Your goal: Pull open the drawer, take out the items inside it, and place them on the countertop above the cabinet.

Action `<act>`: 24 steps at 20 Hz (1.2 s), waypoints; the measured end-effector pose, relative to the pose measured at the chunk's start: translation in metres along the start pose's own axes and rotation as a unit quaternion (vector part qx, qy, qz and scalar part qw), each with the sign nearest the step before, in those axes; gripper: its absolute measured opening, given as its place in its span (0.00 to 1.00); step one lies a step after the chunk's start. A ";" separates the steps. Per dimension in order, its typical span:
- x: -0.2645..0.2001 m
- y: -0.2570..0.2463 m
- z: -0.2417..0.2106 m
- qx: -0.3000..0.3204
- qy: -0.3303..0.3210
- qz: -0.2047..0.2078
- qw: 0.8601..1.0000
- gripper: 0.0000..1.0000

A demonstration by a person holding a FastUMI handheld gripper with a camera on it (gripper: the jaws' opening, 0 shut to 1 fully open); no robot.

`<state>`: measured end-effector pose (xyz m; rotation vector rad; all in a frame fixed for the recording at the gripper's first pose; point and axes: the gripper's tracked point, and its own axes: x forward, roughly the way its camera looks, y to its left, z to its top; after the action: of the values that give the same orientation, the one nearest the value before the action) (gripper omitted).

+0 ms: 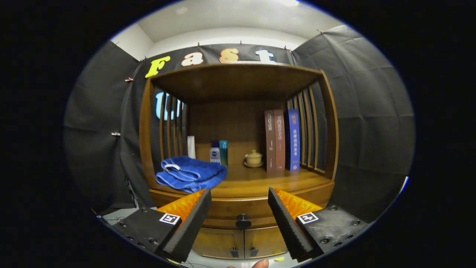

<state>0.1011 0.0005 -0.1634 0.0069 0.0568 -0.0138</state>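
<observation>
The gripper [240, 216] hangs wide open and empty, its fingers framing the closed drawer's round knob [243, 221] just ahead, seemingly lined up for pulling.

Glossy wood cabinet [238, 208] — plush cloth towel [191, 173]

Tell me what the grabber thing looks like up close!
The gripper has two long wedge-shaped fingers with ridged inner faces. Each finger sits on a dark block with small screws, and each block carries a little white square sticker with a black pattern. The fingers stand apart, with the drawer knob ahead between them.
</observation>
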 end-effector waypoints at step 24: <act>0.058 -0.011 -0.128 -0.031 0.095 0.013 0.995 0.29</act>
<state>0.1520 -0.0104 -0.2942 -0.0522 0.2467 0.0153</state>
